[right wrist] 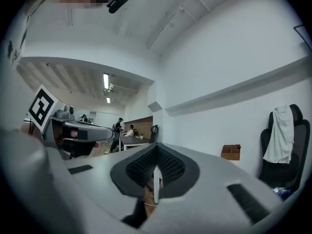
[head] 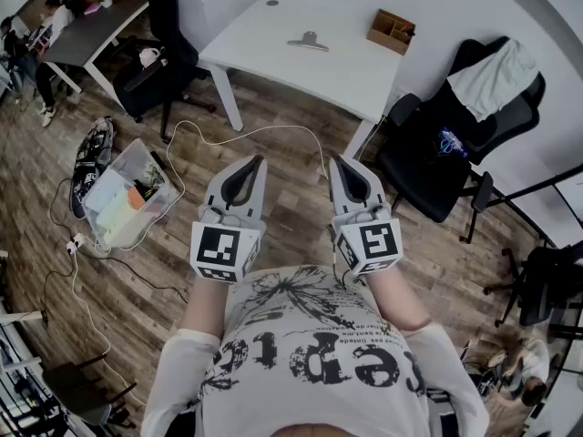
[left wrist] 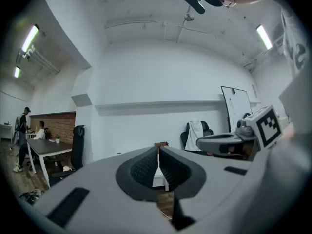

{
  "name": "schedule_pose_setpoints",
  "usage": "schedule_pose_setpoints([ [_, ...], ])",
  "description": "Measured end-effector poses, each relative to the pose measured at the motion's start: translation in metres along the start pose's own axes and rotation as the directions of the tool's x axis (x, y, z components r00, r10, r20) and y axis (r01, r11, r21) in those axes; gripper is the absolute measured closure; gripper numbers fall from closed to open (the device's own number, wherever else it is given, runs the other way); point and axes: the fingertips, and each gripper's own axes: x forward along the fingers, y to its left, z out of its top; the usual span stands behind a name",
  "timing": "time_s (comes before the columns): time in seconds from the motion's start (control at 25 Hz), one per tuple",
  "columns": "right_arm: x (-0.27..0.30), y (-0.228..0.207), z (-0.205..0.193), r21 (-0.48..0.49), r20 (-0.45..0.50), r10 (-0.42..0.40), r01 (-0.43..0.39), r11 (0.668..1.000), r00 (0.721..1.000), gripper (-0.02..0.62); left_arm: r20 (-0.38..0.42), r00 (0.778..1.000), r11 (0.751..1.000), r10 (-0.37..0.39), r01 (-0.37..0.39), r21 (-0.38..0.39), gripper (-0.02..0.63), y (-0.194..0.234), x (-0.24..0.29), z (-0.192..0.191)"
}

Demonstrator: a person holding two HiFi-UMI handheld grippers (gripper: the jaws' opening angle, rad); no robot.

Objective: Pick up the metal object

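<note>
Both grippers empty with jaws pressed together, metal object lying on the table ahead of them

The left gripper [head: 257,159] and the right gripper [head: 335,159] sit side by side, close to the person's chest, each with its jaws pressed together and nothing between them. The metal object [head: 308,41] lies flat on the white table [head: 264,35], well ahead of both pairs of jaw tips and roughly in line with the gap between the two grippers. A wooden box [head: 392,30] stands on the same table, ahead and to the right of the right jaws. A white cable [head: 273,130] runs across the wooden floor [head: 291,208] just ahead of the tips. A black chair [head: 437,153] draped with a white cloth [head: 496,76] is off to the right of the right jaws, and a clear bin [head: 127,194] lies to the left of the left jaws
</note>
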Motion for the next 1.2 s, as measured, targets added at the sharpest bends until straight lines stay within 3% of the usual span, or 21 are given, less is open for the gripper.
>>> schedule_pose_setpoints([
  [0.32,0.001,0.011,0.000,-0.005,-0.010,-0.005,0.005,1.000,1.000,0.604,0.008,1.000,1.000,-0.008,0.008,-0.002,0.595,0.007,-0.006,0.001],
  [0.52,0.007,0.009,-0.008,0.040,-0.031,-0.033,0.034,0.999,0.999,0.604,0.002,1.000,1.000,-0.003,0.003,-0.016,0.595,0.015,-0.007,-0.005],
  [0.96,0.039,0.032,-0.041,0.065,-0.117,-0.039,0.047,0.997,0.992,0.603,-0.089,0.995,0.994,0.037,-0.046,-0.096,0.595,0.055,-0.021,-0.047],
  [1.2,0.072,0.034,-0.050,0.022,-0.135,-0.022,0.025,0.999,0.991,0.603,-0.109,0.992,0.991,0.066,-0.078,-0.111,0.595,0.078,-0.009,-0.057],
])
